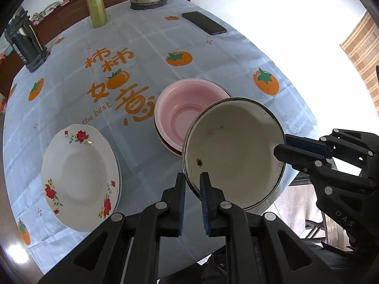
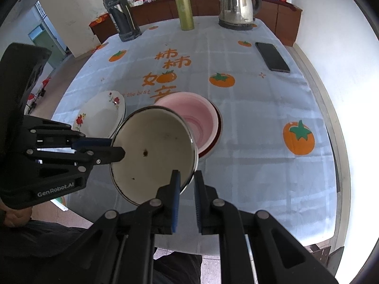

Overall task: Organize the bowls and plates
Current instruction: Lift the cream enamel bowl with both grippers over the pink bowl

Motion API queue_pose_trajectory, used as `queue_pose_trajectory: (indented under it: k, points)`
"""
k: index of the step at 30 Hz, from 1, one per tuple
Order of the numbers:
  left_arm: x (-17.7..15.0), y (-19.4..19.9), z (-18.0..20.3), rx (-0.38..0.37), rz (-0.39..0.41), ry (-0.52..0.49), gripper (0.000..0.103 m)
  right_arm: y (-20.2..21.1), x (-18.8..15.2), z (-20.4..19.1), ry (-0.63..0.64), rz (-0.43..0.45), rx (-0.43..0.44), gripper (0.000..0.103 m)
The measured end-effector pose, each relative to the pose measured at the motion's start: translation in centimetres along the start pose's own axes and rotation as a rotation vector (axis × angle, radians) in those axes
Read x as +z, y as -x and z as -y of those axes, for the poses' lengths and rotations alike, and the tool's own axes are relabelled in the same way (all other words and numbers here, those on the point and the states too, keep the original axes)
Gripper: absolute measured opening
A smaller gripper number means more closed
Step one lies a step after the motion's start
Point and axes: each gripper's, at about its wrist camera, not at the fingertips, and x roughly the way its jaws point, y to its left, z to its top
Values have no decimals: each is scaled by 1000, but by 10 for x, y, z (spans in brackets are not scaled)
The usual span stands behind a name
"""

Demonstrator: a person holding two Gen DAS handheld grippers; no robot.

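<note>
A cream enamel bowl (image 1: 234, 151) with a dark rim is held in the air above the table's near edge; it also shows in the right wrist view (image 2: 151, 151). My left gripper (image 1: 192, 181) is shut on its near rim. My right gripper (image 2: 187, 179) is shut on the opposite rim; it shows in the left wrist view (image 1: 283, 146) too. Behind the bowl a pink bowl (image 1: 189, 108) sits stacked in a red one on the table. A white floral plate (image 1: 78, 177) lies on the table to the left.
The round table has a light blue persimmon-print cloth (image 2: 248, 123). At the far side stand a steel kettle (image 2: 236, 2), a green flask (image 2: 184, 11) and a dark flask (image 2: 120, 14). A black phone (image 2: 272, 56) lies at the right.
</note>
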Motion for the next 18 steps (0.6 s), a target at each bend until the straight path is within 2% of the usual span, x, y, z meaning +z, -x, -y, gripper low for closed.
queue_pose_trajectory:
  k: [18]
  points:
    - [4,5,-15,24,13,63,14,-3,15,-11,41,21,27,11]
